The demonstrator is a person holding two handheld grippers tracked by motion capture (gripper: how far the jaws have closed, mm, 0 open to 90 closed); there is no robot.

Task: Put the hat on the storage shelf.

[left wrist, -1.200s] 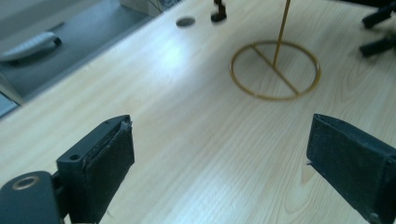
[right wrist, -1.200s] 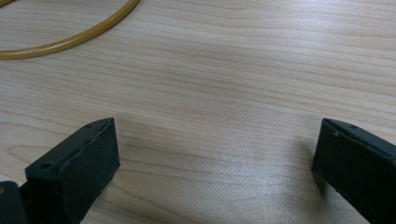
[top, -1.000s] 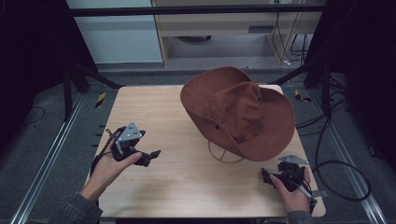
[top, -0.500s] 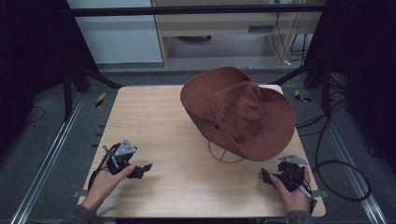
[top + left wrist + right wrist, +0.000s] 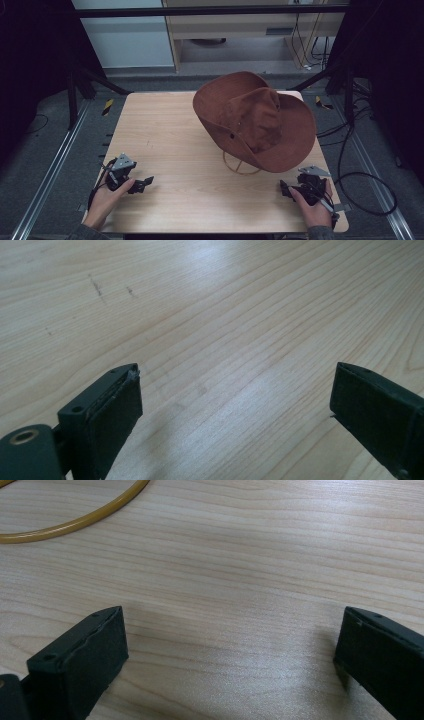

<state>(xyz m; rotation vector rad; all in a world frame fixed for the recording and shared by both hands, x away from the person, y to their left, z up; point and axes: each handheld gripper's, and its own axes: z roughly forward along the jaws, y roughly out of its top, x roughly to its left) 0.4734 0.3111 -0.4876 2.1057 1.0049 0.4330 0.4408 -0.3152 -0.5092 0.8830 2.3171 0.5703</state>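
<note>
Both tools (image 5: 141,184) (image 5: 286,189) released, resting on table (image 5: 165,130); hat (image 5: 255,120) near right one.

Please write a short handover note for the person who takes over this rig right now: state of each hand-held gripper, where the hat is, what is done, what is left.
Left hand-held gripper: open, holds nothing, low at the near left of the table.
Right hand-held gripper: open, holds nothing, near right corner.
Brown hat: far right half of the table, tilted, apart from both grippers. Its tan cord loops onto the wood toward the right gripper.
Done: nothing that can be seen on the hat.
Left: probably reaching for and gripping the hat.
</note>
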